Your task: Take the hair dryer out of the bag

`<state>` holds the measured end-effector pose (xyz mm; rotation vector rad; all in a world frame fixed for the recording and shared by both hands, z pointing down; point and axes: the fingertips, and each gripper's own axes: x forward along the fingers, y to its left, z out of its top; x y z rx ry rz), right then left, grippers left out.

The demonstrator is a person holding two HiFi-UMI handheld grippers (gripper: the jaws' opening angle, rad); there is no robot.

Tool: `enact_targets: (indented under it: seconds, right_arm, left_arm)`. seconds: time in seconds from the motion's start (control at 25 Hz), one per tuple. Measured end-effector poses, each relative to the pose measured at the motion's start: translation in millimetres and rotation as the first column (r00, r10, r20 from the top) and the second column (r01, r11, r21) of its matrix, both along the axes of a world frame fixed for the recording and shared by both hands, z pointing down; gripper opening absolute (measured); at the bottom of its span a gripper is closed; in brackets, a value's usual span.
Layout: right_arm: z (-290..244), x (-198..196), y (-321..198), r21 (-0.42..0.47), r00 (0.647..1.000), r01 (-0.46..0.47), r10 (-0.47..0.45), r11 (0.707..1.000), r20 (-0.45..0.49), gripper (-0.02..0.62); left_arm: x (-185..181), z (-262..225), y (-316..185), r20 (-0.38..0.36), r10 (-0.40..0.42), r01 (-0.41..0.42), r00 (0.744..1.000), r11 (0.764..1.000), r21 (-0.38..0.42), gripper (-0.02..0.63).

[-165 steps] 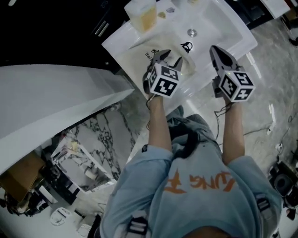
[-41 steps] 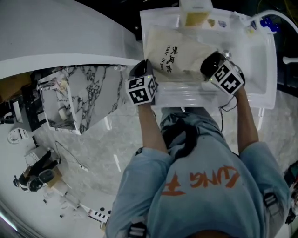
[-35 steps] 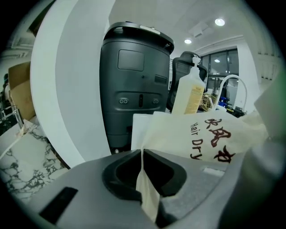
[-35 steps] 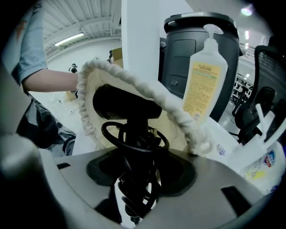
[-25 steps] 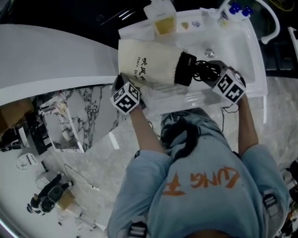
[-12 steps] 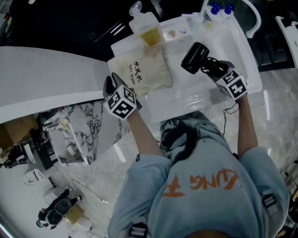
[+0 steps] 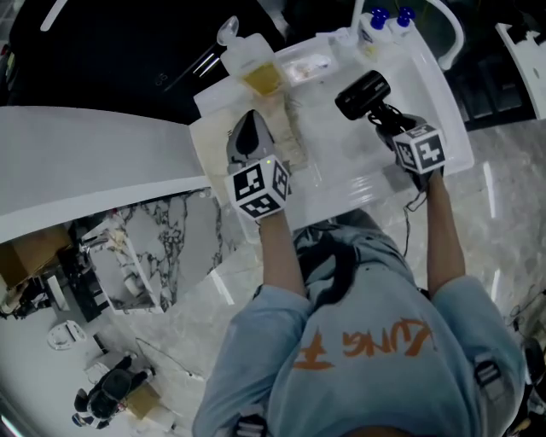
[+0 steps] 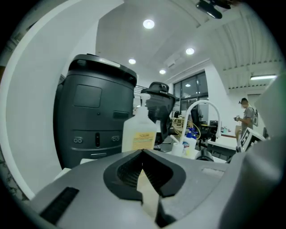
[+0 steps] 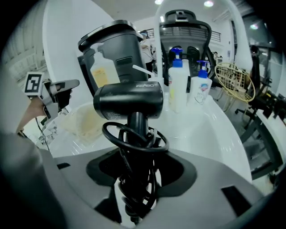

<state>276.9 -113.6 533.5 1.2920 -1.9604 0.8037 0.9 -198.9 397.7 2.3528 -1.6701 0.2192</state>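
Your right gripper (image 7: 386, 118) clamps the black plastic hair dryer (image 7: 363, 92) by its cord-wrapped handle (left gripper (image 7: 249, 130) closed, empty). The looped cord (image 9: 134, 134) could slide and let it drop.

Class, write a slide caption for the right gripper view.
Right tongs hold the black hair dryer by its cord-wrapped handle over a sink.

We see the white basin (image 7: 341, 166) bare through its middle, between the flat bag (image 7: 288, 141) at the left and the hair dryer (image 7: 362, 93) raised at the right. Along the far edge stand a soap jug (image 7: 256, 70), two spray bottles (image 7: 384, 19) and a curved tap (image 7: 455, 38).
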Motion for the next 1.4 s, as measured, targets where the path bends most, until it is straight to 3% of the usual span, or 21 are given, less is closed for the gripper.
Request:
enact_targets:
  seconds: [0.36,0.52,0.8,1.08,1.2,1.4]
  right_arm:
    - [44,30,-19,-0.127,0.992,-0.126,0.126,0.984,-0.011,0.224]
    - [74,39,-25,-0.213,0.986,-0.164,0.159,0.963,-0.044,0.224]
    - [127,50,-36,-0.319,0.970,-0.243,0.223,0.916,-0.096,0.224]
    - [157,57,-45,-0.340,0.956,-0.288,0.252,0.895,-0.148,0.225]
    - [167,64,-33,-0.375,0.944,-0.318,0.257,0.871,-0.205,0.227]
    - [177,63,-43,-0.322,0.946,-0.308,0.251,0.895,-0.206,0.230]
  left_arm:
    - [103,25,10,-0.018,0.180,-0.181,0.983,0.982,-0.062,0.003]
    - [127,50,11,-0.020,0.223,-0.223,0.975,0.968,-0.119,0.003]
    - [144,97,4,-0.023,0.205,-0.205,0.978,0.955,-0.214,0.003]
    - [157,130,-3,-0.056,0.176,-0.185,0.983,0.943,-0.276,0.003]
    - [162,141,2,-0.069,0.166,-0.179,0.984,0.936,-0.301,0.003]
    - [163,146,5,-0.071,0.164,-0.178,0.984,0.931,-0.318,0.003]
